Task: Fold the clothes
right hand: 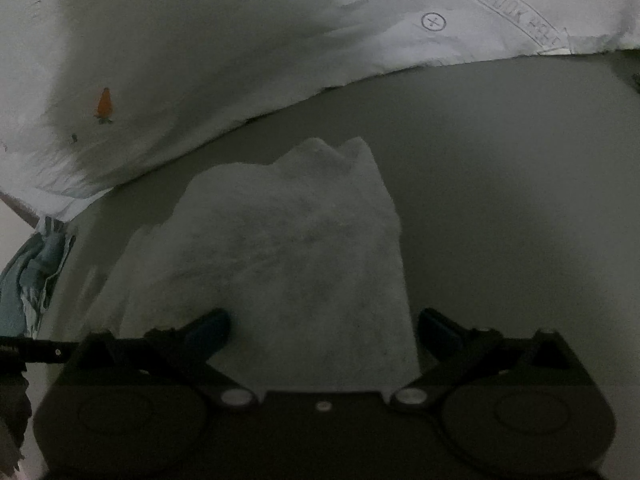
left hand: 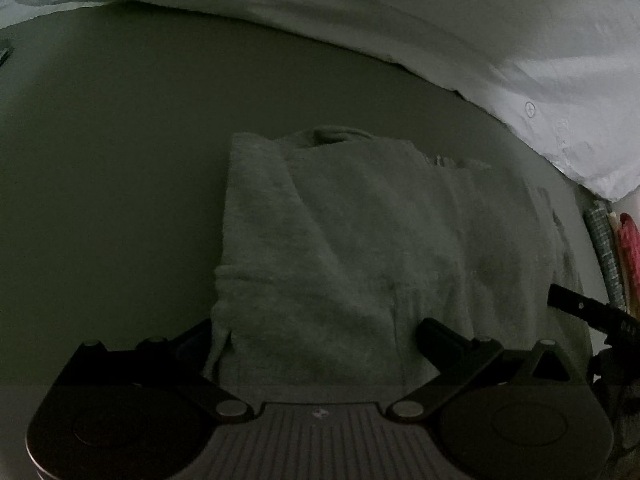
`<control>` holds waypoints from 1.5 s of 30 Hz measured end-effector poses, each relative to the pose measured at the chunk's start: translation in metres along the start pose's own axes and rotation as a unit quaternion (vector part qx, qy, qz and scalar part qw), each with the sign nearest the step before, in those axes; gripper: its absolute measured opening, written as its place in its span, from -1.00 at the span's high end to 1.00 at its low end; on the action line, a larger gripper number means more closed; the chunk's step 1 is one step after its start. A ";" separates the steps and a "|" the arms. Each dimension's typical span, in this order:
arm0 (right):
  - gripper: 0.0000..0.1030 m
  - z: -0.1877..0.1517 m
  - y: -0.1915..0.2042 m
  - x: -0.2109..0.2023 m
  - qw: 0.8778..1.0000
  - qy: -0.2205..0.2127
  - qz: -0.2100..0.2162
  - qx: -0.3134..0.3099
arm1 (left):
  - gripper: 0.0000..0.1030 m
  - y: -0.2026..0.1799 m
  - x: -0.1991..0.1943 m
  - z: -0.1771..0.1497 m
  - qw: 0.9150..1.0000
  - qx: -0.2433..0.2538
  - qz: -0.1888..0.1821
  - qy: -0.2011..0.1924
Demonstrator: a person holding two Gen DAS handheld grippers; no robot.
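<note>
Dim grey table (left hand: 100,160). Nearest you: left gripper (left hand: 316,340), jaws apart astride the near edge of the folded grey garment (left hand: 340,248); right gripper (right hand: 324,328), jaws apart, same garment (right hand: 288,248) between them. Beyond it: crumpled white printed sheet (left hand: 520,60) along the table's far edge.

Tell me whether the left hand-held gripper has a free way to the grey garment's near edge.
Probably yes. The left hand-held gripper is open and straddles the grey garment, and nothing lies between them.
</note>
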State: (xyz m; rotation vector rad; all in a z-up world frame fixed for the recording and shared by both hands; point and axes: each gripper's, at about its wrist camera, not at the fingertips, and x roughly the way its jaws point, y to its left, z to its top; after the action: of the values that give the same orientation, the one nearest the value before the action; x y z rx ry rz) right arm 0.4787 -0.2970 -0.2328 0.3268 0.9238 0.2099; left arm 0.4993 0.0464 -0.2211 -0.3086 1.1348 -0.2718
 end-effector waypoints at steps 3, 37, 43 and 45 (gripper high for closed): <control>-1.00 -0.002 -0.001 0.000 1.000 -0.006 0.005 -0.003 | -1.00 -0.005 0.002 0.001 1.000 0.018 0.011 0.009; 0.26 -0.021 0.053 -0.030 0.983 -0.024 0.181 -0.003 | -0.19 -0.053 -0.001 -0.005 0.996 -0.069 0.007 -0.060; 0.28 -0.034 0.097 -0.087 0.985 -0.045 0.169 0.006 | 0.11 -0.054 -0.032 -0.025 0.992 -0.051 -0.086 -0.079; 0.28 -0.038 0.106 -0.108 0.987 -0.053 0.153 0.002 | 0.12 -0.055 -0.039 -0.034 0.988 -0.050 -0.116 -0.086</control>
State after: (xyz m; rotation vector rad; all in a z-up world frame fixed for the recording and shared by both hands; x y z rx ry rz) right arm 0.3804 -0.2256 -0.1346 0.4787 0.7666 0.4698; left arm 0.4490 0.0065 -0.1807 -0.5440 0.9430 -0.3859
